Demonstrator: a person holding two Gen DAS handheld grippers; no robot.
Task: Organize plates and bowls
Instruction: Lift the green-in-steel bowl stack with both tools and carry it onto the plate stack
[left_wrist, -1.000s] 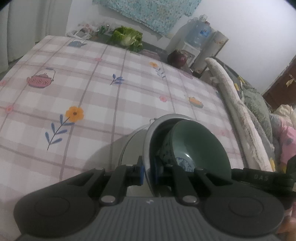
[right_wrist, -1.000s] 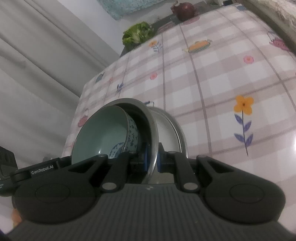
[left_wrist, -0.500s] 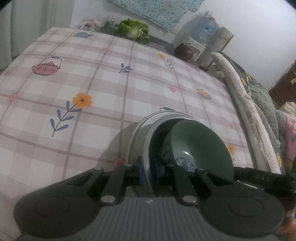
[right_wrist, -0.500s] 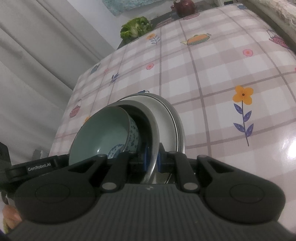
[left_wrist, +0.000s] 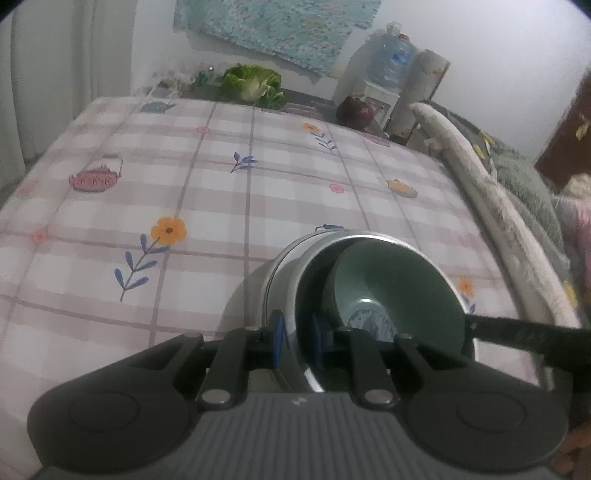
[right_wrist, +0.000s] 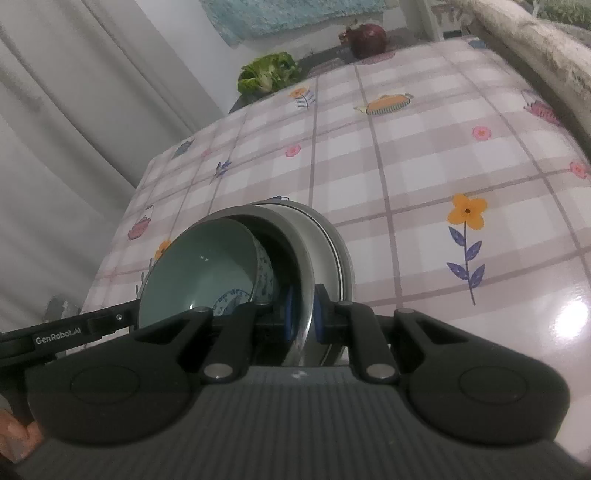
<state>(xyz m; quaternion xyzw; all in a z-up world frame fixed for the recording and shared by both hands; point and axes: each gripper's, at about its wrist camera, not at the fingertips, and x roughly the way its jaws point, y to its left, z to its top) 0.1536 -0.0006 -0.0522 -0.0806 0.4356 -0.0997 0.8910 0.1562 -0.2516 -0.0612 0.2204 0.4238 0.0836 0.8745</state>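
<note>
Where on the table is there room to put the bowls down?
Most of the checked tablecloth is bare: the wide stretch from the metal bowl to the lettuce at the far end, and the part beside the orange flower. It is crowded only at the near edge, where both grippers clamp the metal bowl, the green bowl inside, over a plate.

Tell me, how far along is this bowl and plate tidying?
Mostly stacked: the green bowl sits inside the metal bowl. In hand: the left gripper and right gripper each pinch that metal bowl's rim over the white plate. Left: releasing it.
</note>
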